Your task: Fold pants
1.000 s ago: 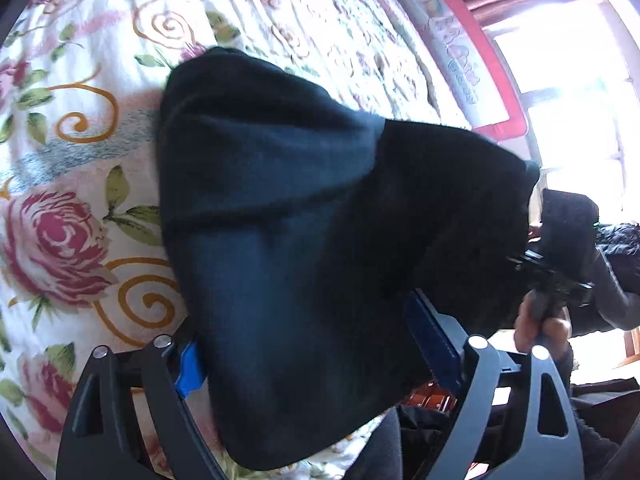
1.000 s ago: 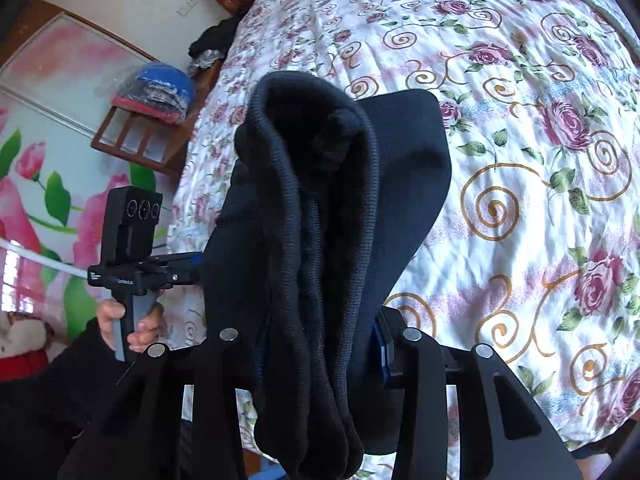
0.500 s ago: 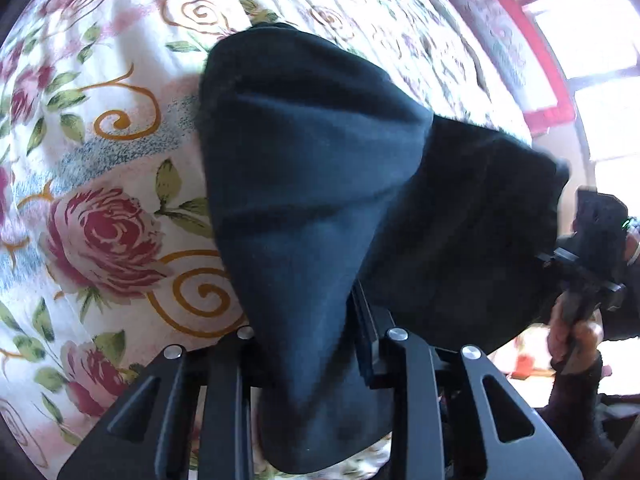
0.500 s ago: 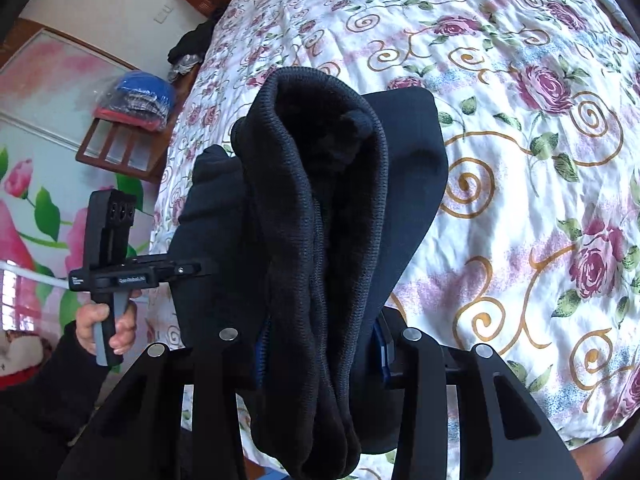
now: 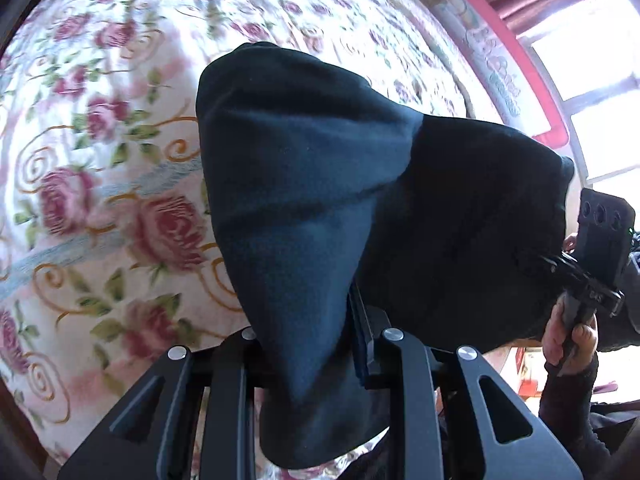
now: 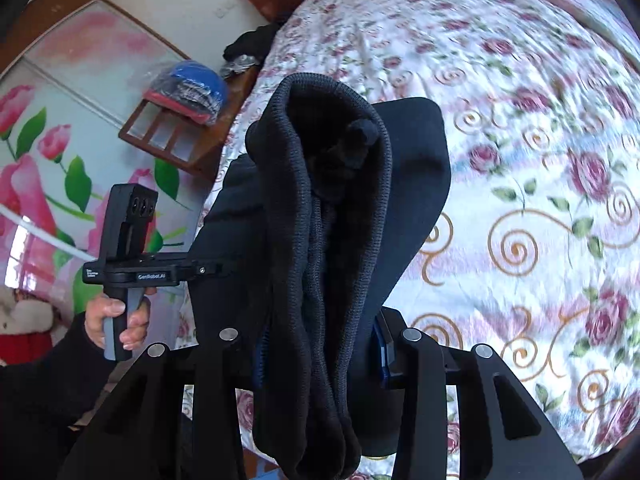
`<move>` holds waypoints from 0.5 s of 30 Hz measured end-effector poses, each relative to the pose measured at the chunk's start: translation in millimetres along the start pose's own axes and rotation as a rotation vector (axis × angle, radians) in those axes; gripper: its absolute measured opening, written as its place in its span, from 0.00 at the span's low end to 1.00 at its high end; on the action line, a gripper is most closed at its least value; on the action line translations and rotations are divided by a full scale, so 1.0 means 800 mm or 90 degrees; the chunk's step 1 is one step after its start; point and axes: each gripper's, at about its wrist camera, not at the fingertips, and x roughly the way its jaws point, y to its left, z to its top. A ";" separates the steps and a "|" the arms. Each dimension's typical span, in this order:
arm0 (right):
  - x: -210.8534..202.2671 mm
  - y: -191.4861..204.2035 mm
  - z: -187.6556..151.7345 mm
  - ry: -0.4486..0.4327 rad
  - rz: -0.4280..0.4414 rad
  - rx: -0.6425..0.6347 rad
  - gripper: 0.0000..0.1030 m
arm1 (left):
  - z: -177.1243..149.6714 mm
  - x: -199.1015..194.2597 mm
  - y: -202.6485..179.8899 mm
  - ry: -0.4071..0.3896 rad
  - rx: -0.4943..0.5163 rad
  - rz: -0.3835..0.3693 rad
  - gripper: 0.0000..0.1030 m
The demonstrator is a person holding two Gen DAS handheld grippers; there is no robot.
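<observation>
Floral bedspread; blue bundle on wooden rack.

A: Daylight pours through the window at the far right of the left wrist view, blown out to white glare.

B: The floral bedspread smears with motion blur in both views. The dark pants swallow detail. Fisheye bending curves every edge, with black corners.
</observation>
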 end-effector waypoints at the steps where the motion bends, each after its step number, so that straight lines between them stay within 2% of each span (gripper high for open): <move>1: 0.003 0.002 0.005 0.002 0.003 0.000 0.38 | -0.003 -0.008 0.003 -0.004 -0.010 -0.006 0.21; 5: 0.019 0.026 0.008 0.010 0.028 -0.019 0.38 | -0.019 -0.050 0.011 -0.035 -0.006 -0.006 0.21; 9: 0.042 0.033 0.004 0.031 0.053 -0.011 0.38 | -0.038 -0.066 0.044 -0.030 -0.031 -0.001 0.21; 12: 0.078 0.018 -0.007 0.057 0.041 0.010 0.38 | -0.048 -0.054 0.058 -0.020 -0.041 0.012 0.21; 14: 0.109 -0.002 -0.020 0.076 0.036 0.041 0.38 | -0.048 -0.019 0.060 -0.014 -0.035 0.031 0.21; 15: 0.119 -0.006 -0.023 0.082 0.014 0.034 0.38 | -0.047 -0.003 0.064 -0.007 -0.034 0.042 0.21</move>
